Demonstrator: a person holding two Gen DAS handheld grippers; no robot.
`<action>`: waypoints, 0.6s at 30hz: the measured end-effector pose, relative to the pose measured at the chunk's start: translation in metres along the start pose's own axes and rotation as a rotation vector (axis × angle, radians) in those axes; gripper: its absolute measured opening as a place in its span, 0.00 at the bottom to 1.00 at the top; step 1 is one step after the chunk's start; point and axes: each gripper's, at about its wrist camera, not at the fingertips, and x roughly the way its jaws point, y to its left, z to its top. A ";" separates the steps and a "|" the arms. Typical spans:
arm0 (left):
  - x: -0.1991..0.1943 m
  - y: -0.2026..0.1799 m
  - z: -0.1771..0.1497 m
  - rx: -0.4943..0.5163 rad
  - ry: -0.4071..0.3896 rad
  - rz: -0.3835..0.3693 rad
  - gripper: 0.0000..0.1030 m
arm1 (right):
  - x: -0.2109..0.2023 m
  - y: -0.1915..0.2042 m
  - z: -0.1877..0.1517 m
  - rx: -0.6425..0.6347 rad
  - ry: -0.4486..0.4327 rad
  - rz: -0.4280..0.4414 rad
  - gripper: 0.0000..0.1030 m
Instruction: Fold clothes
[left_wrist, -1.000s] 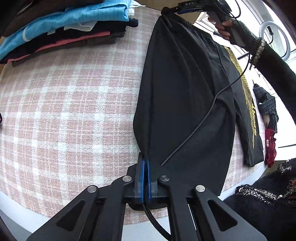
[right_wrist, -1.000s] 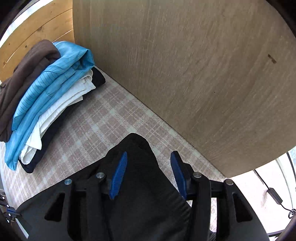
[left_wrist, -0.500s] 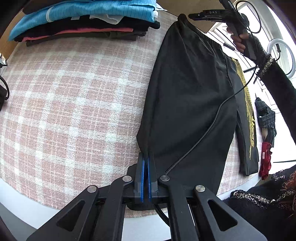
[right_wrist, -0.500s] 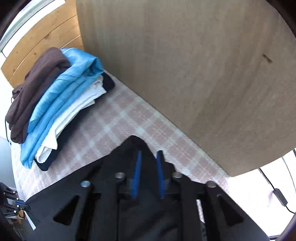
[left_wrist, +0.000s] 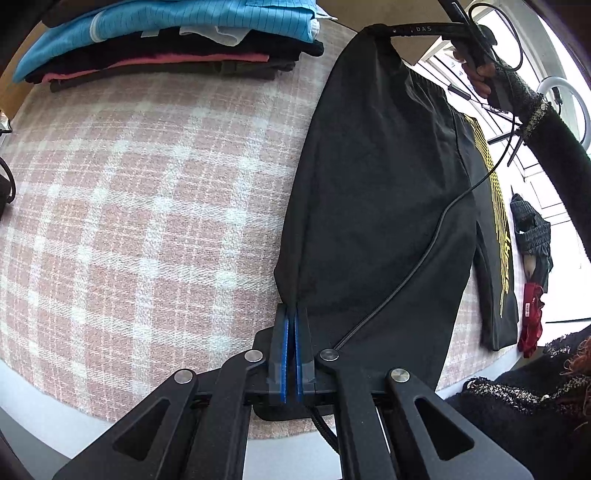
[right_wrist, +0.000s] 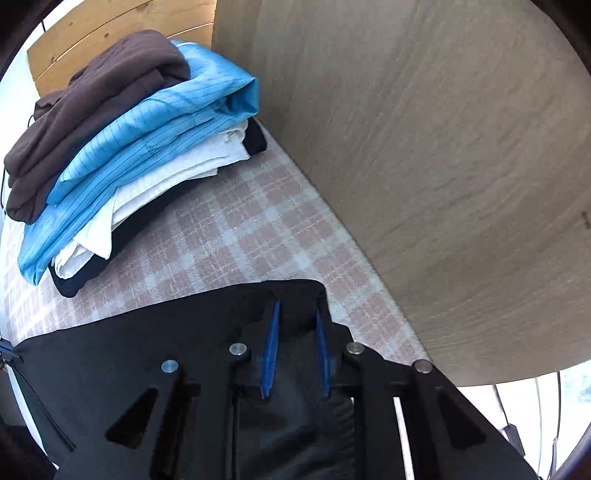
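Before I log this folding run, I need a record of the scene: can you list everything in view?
Black shorts: one, black with a yellow stripe, on the checked cloth, held at two corners.
Folded stack: one pile; brown, blue, white and black layers, far side of the cloth.
Checked cloth: one, pink and white, covering the table.
Wooden board: one, tan, upright behind the cloth.
Red item: one, off the cloth's edge; kind unclear.
Left gripper: shut on the shorts' near corner.
Right gripper: clamping the far corner, jaws just closing.

Bright daylight from windows (left_wrist: 554, 48) at upper right of left view, blown out w/ glare. Strong fisheye bending, dark corners. Wood panel (right_wrist: 424, 147) in right view slightly motion-blurred; shadows soft.
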 end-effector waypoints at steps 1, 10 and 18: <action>0.001 0.003 0.000 -0.010 0.000 0.000 0.02 | 0.001 -0.006 0.002 0.033 -0.006 -0.010 0.19; -0.024 0.020 -0.006 0.005 -0.042 0.031 0.10 | -0.053 -0.009 -0.010 0.167 -0.022 -0.047 0.51; -0.070 -0.009 -0.015 0.087 -0.112 0.080 0.10 | -0.259 -0.045 -0.137 0.440 -0.330 0.060 0.52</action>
